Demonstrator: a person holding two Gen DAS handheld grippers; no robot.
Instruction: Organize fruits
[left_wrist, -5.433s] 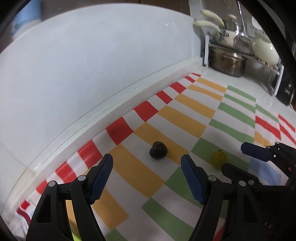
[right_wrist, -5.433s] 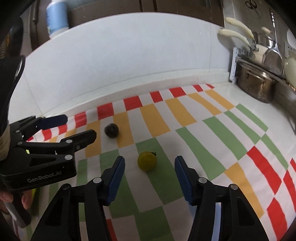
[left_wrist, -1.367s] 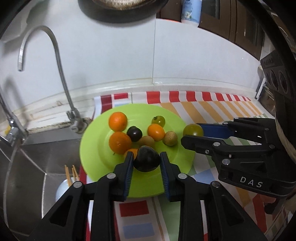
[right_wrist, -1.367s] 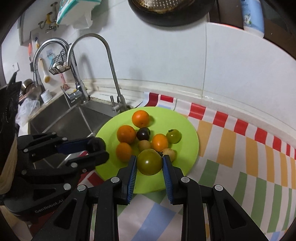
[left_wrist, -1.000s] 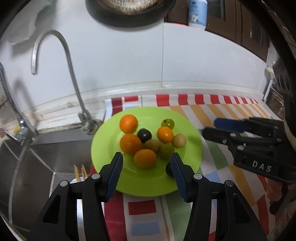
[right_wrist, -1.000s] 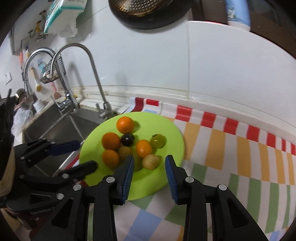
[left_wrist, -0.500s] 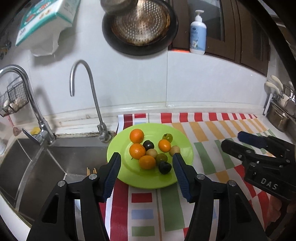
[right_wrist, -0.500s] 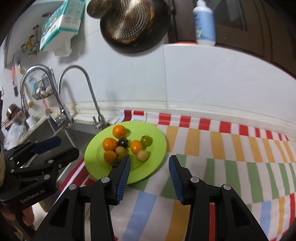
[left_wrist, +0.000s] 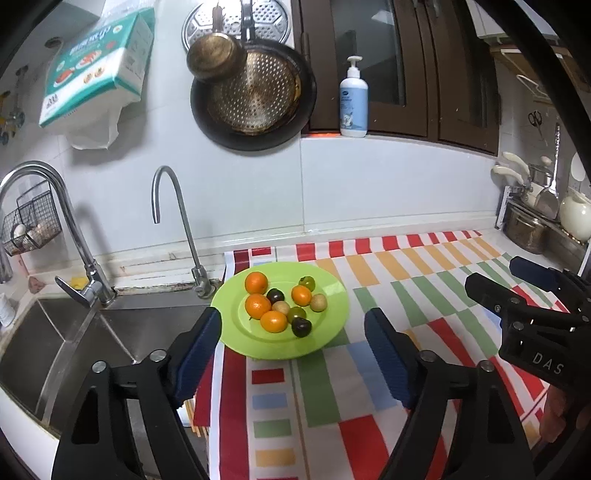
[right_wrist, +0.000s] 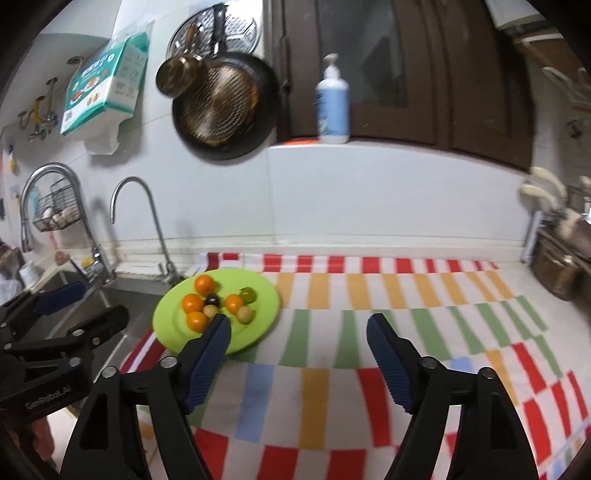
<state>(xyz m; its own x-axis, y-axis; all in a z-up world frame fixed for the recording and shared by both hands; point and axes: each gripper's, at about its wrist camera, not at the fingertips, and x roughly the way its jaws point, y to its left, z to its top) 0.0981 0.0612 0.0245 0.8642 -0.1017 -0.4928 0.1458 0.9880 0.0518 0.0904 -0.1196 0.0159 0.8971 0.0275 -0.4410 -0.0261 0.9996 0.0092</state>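
1. Left wrist view: my left tool (left_wrist: 293, 334) is opening, nothing between its jaws.
2. My right tool (right_wrist: 297, 339) is opening too, empty.
3. Fruits (left_wrist: 282, 301) are sitting on the green plate (left_wrist: 332, 317), on the striped bench cloth (left_wrist: 406, 280) beside the sink (left_wrist: 122, 328).

A smooth, glossy lime-green plastic plate (left_wrist: 332, 317) lies on a matt woven cloth (left_wrist: 406, 280) in striped colours. Left of the plate, a brushed steel sink (left_wrist: 122, 332) and shiny chrome tap (left_wrist: 173, 225). Above the plate, glossy white wall tiles (left_wrist: 388, 184), a perforated metal pan (left_wrist: 255, 92) and dark wood cabinets (left_wrist: 424, 66).
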